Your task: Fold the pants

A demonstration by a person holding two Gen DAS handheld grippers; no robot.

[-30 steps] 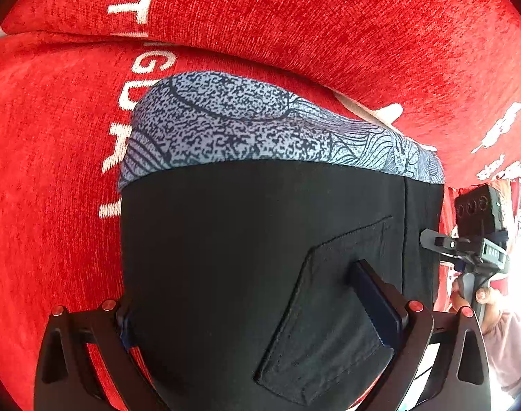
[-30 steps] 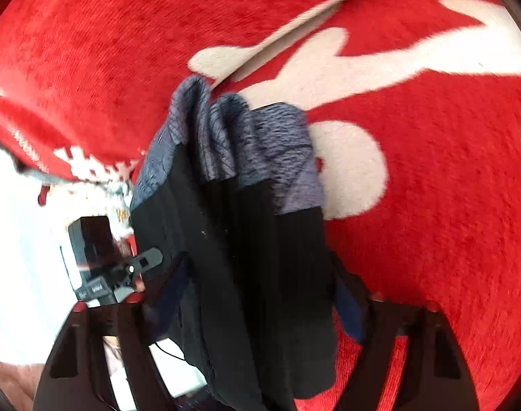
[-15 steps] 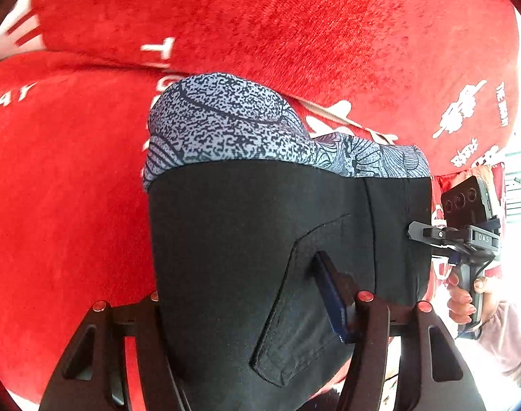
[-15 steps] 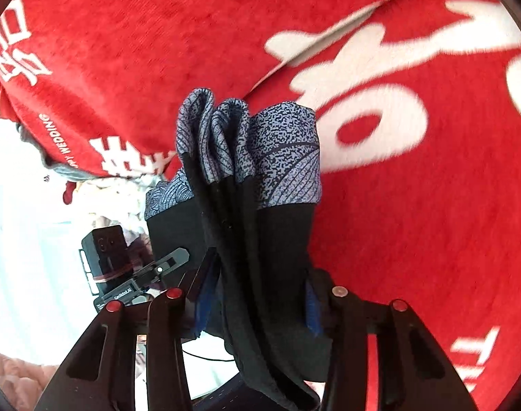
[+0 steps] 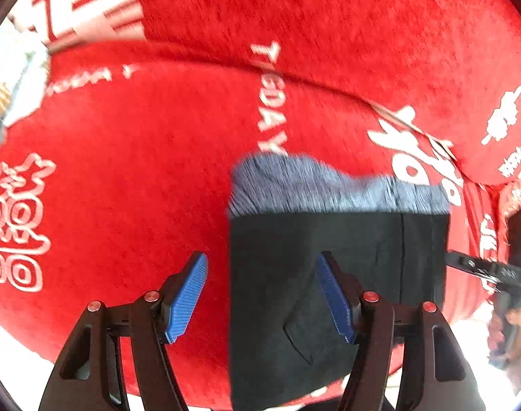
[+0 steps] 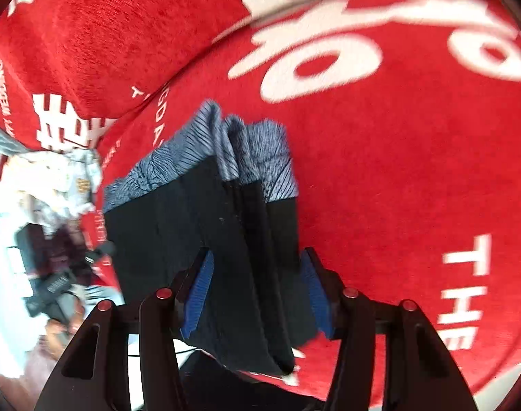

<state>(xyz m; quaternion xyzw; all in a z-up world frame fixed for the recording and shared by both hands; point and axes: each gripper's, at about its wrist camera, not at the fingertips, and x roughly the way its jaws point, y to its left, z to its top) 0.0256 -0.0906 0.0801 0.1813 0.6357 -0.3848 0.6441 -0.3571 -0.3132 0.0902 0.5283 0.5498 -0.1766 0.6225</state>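
Where blur allows, perhaps red blanket (image 5: 151, 178).

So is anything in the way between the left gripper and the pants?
Nothing visible. The pants hang with one edge between the jaws of the left gripper, which are opening. Only the red cloth behind shows in the gap on the left.

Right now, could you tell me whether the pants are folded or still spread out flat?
Folded. In the right wrist view the pants show several stacked black layers with the grey patterned cuffs bunched together at one end, lying on the red blanket.
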